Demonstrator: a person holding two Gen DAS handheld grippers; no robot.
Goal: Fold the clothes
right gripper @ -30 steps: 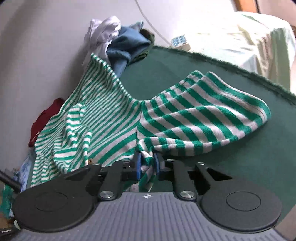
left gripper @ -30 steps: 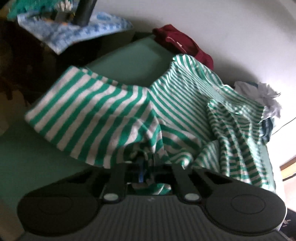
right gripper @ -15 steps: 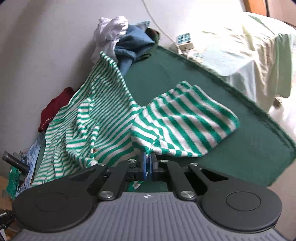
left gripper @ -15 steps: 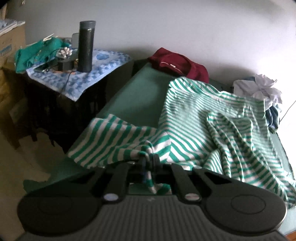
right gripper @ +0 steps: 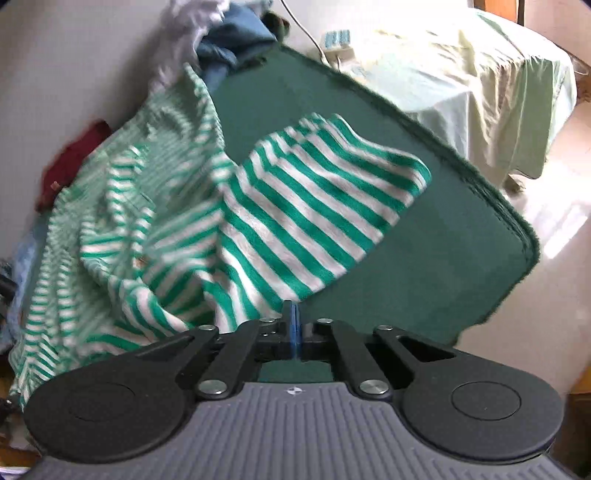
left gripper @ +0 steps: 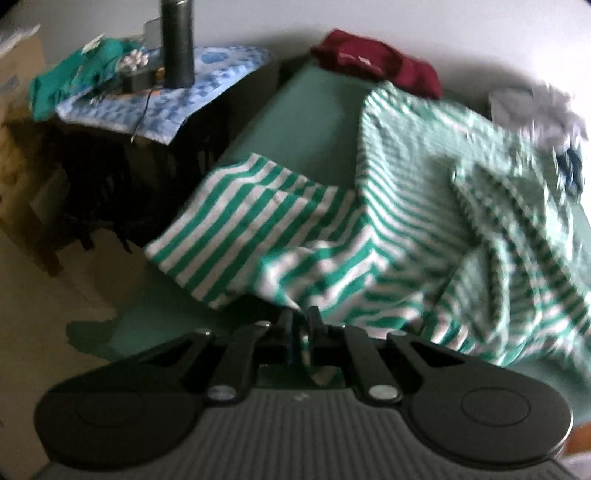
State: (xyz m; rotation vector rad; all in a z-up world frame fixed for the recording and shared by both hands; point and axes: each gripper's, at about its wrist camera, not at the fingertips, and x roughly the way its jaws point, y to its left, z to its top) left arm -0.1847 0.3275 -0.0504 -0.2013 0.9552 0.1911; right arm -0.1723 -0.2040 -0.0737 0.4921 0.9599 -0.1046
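Clutter rings the striped shirt (left gripper: 388, 236): maroon garment (left gripper: 376, 66), clothes pile (right gripper: 229, 33); left gripper (left gripper: 300, 319) pinches shirt, right gripper (right gripper: 292, 314) clenched on nothing.

The shirt (left gripper: 369, 229) was green-and-white striped, on a dark green table cover (right gripper: 436, 266). Behind the shirt lay a maroon garment (left gripper: 380, 62), and beside that a blue-and-white patterned cloth (left gripper: 177, 96) under a black flask (left gripper: 178, 40).
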